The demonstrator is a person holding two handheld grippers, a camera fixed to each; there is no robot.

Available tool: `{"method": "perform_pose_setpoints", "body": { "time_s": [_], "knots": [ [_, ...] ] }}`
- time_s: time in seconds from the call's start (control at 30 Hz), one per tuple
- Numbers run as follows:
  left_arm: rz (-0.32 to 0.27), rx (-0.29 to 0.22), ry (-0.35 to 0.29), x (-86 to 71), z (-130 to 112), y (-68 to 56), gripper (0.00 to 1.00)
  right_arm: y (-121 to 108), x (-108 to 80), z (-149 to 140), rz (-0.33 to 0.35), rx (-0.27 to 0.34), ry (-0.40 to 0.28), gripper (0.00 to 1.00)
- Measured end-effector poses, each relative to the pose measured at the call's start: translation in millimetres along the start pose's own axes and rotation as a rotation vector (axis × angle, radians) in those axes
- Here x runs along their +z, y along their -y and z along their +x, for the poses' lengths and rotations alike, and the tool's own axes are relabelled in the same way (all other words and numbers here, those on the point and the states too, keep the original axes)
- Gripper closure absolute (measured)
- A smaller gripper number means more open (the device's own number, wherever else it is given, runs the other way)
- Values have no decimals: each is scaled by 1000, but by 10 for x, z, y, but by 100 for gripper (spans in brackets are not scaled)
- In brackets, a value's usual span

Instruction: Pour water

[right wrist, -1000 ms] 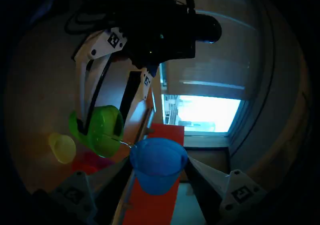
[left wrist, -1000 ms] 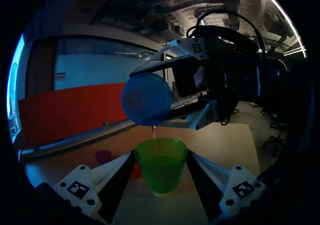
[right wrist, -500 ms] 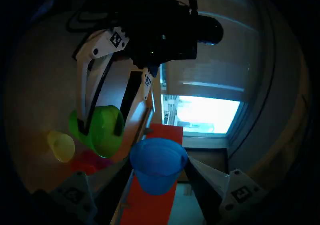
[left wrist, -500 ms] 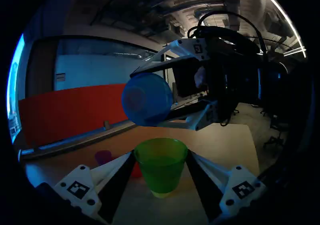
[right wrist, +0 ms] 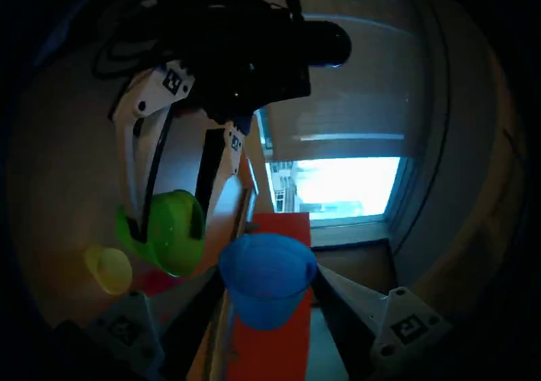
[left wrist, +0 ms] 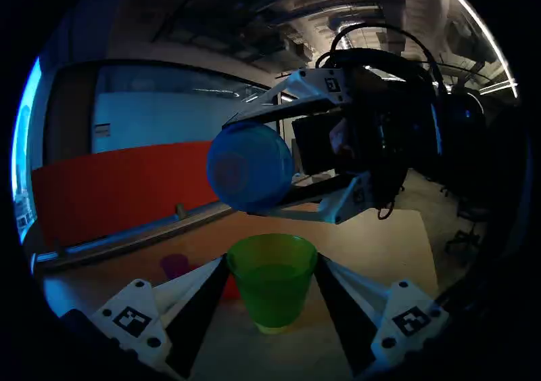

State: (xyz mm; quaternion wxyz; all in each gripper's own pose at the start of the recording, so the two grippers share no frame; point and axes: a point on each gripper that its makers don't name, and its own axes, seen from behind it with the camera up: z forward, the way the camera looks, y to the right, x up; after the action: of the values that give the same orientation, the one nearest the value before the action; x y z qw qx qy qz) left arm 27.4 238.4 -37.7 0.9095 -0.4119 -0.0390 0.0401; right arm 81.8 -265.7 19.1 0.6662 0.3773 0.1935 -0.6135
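Fingers (left wrist: 196, 300) of the left gripper (left wrist: 272, 267) press on both sides of a green cup (left wrist: 272, 289), holding it upright over the bench (left wrist: 385, 235). The right gripper (right wrist: 267, 281) clamps a blue cup (left wrist: 249, 167) the same way, tipped on its side just above and behind the green rim, not touching it. No stream is visible, so the pour looks about finished. To end well, roll the blue cup upright slowly, lip over the green mouth to catch drips, and hold the green cup level. The green cup is translucent plastic, seemingly more than half full of water.
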Motion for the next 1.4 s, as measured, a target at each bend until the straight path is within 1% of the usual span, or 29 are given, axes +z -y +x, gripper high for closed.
{"method": "perform_pose_setpoints", "body": {
  "time_s": [0.17,0.37,0.57,0.67,0.9,1.07,1.27,1.4],
  "knots": [
    [7,4,6,-12,-19,23,12,5,-18,0,-18,118,-19,9],
    [11,2,9,-24,-20,43,12,27,-58,-2,-45,285,-35,9],
    [16,3,13,-33,-39,51,12,139,-81,-40,-45,505,-46,9],
    [20,3,15,-40,-51,57,12,178,-82,-79,-43,612,-39,9],
    [28,3,17,-60,-53,87,12,249,-80,-76,-15,855,-52,9],
    [31,1,17,-74,-49,100,12,319,-74,-97,11,1000,-49,9],
    [30,2,24,-93,-63,95,12,433,-66,-134,45,1179,-29,9],
    [34,4,27,-97,-71,103,12,508,-51,-133,78,1293,-25,9]
  ]
}}
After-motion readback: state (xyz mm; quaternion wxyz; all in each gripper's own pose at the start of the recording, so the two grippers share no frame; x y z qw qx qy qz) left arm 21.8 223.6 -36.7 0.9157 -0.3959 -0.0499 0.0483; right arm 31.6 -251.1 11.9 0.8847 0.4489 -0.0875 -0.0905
